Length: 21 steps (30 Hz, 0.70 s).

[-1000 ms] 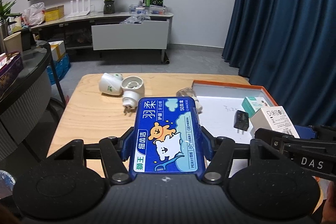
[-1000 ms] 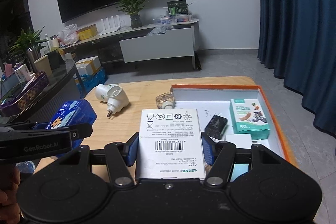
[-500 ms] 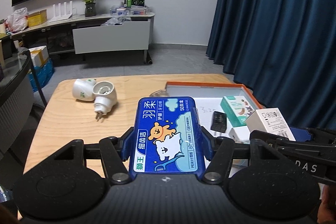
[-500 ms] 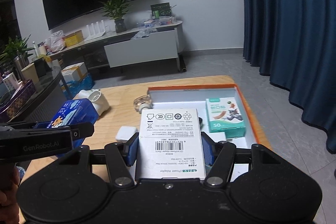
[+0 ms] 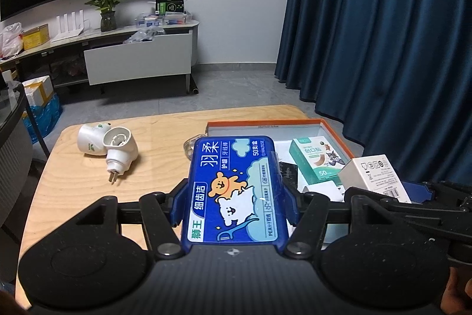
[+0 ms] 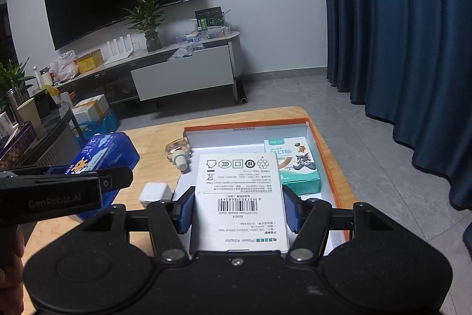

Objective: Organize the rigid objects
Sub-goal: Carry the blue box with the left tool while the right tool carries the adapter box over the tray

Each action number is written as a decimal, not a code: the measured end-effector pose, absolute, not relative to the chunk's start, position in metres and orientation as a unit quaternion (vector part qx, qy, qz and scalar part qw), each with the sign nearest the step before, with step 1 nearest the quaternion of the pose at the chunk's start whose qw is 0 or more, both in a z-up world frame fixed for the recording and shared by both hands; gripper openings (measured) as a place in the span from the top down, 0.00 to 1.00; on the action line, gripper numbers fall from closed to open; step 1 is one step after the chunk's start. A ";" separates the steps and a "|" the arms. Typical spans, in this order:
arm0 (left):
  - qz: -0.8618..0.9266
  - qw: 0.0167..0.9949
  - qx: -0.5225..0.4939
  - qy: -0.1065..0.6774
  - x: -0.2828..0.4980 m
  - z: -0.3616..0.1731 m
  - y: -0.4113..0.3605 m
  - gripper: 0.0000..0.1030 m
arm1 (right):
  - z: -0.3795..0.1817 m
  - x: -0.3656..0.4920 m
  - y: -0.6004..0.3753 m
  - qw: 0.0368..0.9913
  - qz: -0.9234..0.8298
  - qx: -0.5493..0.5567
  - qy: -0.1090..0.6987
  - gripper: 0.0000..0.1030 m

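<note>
A: Nearest the left wrist camera, the left gripper point(image 5: 233, 204) is clamped on a blue floss-pick box point(image 5: 234, 191), its blue pads pressed to the box's two long sides. The box lies flat between them, cartoon bear face up.

B: And the other hand?

A: The right gripper point(image 6: 239, 210) is closed on a white power-adapter box point(image 6: 240, 200), barcode side up, one pad on each side. It hangs over the near left part of the orange-rimmed tray point(image 6: 327, 167).

B: How do the two stand to each other?

A: Side by side. In the right wrist view the left gripper with its blue box shows at the left, over the wooden table point(image 6: 147, 164). In the left wrist view the white box shows at the right, over the tray's near right part.

B: What lies in the tray?

A: A teal plaster box point(image 6: 298, 167) with a cat and mouse print lies flat toward the right wall. A black object point(image 5: 287, 169) shows just left of it in the left wrist view, mostly hidden by the blue box.

B: And outside the tray?

A: A small white cube point(image 6: 155, 193) sits on the table just left of the tray's near corner. Farther off, a small clear bottle point(image 6: 177, 154) lies touching the tray's left wall. Well to the left, two white plug-in units point(image 5: 107, 145) lie together on the table.

B: Beyond the table?

A: Grey floor, a low TV stand point(image 6: 183, 73) with a potted plant point(image 6: 149, 19), and a blue curtain point(image 6: 398, 34) at the right.
</note>
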<state>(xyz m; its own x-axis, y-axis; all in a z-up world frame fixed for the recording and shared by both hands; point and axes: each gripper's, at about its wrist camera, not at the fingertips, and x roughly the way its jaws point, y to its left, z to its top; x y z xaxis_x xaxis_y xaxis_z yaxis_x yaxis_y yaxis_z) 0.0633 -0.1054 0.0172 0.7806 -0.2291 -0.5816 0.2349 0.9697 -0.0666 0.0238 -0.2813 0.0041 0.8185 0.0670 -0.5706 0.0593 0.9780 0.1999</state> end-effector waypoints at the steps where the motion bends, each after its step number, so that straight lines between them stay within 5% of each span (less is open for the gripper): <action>1: -0.124 0.943 0.006 0.308 0.063 0.017 -0.106 0.39 | 0.005 0.024 -0.282 0.948 0.001 0.105 0.300 0.31; 21: -0.136 0.939 0.014 0.315 0.080 0.010 -0.116 0.39 | 0.005 0.031 -0.287 0.949 -0.012 0.107 0.295 0.31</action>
<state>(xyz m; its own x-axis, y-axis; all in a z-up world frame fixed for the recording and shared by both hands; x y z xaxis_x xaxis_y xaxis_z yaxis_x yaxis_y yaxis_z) 0.0803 -0.1158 0.0104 0.7652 -0.2458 -0.5950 0.2637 0.9628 -0.0587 0.0313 -0.2873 0.0050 0.8253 0.0410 -0.5632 0.0850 0.9770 0.1956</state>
